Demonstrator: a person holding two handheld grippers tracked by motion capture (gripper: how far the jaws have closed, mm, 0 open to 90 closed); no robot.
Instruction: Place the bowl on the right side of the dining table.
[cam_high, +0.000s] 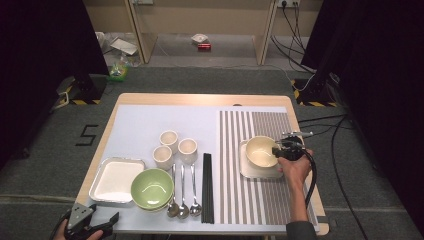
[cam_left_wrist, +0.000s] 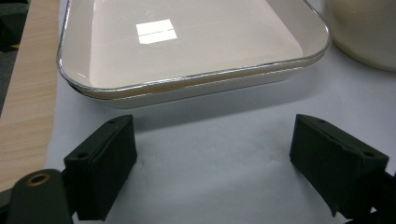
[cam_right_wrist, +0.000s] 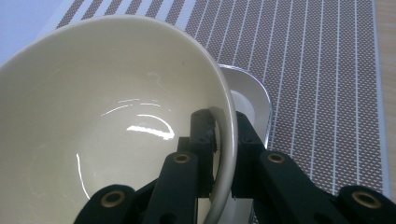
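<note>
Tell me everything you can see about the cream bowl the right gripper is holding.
The cream bowl is round, glossy and plain, ceramic by its look, and empty, with light glinting inside. It sits over a small white tray on the striped mat, at the table's right side. The right gripper is shut on its rim, one jaw inside and one outside. In the right gripper view it looks tilted; whether it rests on the tray is unclear.
</note>
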